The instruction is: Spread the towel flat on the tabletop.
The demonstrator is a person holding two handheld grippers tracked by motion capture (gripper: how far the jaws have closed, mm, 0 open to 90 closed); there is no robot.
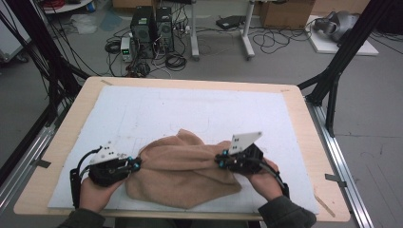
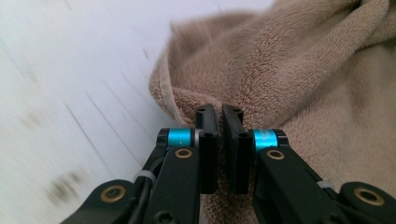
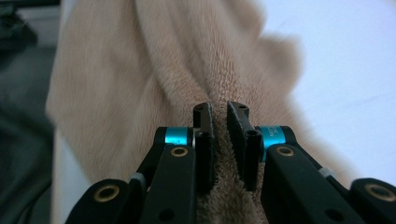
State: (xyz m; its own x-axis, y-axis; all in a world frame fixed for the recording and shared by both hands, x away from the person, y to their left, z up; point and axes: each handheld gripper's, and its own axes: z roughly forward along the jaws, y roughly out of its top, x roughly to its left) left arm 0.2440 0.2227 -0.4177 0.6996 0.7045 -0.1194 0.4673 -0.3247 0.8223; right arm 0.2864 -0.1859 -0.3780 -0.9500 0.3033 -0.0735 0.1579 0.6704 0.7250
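Note:
A tan fleece towel lies crumpled on the white mat near the table's front edge. My left gripper is at the towel's left edge, shut on a fold of it. In the left gripper view the two pads pinch the towel's hem. My right gripper is at the towel's right side, shut on a bunched ridge of cloth. In the right gripper view the jaws stand nearly together with towel pressed between them. A hand holds each gripper from below.
The white mat covers most of the wooden table, with bare mat beyond the towel. Black frame posts stand at the table's sides. Computers and cables sit on the floor behind the table.

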